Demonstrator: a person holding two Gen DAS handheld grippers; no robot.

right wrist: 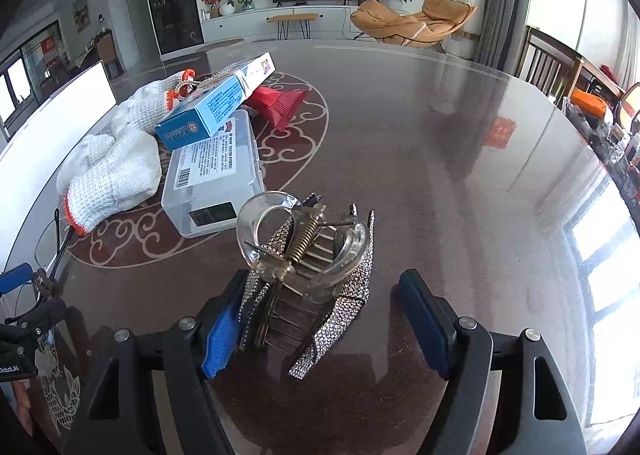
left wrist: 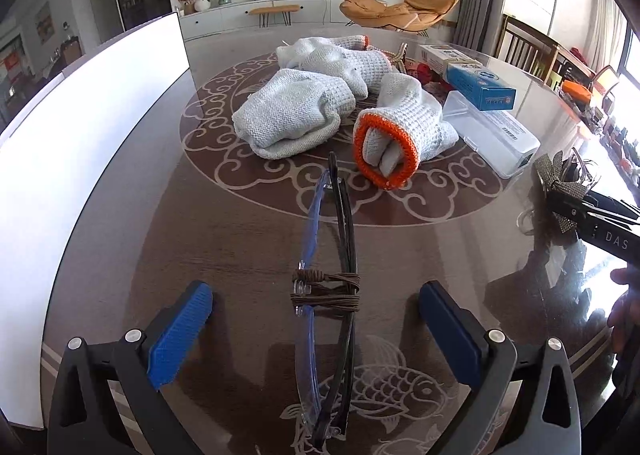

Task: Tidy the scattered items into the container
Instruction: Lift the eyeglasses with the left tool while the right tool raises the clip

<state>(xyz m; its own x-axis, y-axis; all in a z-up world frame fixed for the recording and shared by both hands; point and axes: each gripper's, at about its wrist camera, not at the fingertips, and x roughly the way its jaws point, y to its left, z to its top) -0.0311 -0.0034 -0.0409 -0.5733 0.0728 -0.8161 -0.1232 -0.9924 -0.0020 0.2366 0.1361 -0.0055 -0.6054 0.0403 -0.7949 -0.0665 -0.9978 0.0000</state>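
My surface (right wrist: 440, 143) lies bare out to its right rim, the white container (left wrist: 80, 143) walls its left edge, and my left jaws (left wrist: 316, 329) gape around folded glasses (left wrist: 332, 275) while my right jaws (right wrist: 320, 325) stand released astride a rhinestone hair clip (right wrist: 312, 279).

"DAS" on right gripper (left wrist: 600, 231) body; box and case label print too small.

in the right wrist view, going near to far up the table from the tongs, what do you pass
right tongs → rhinestone hair claw clip → clear plastic case → blue box → red packet
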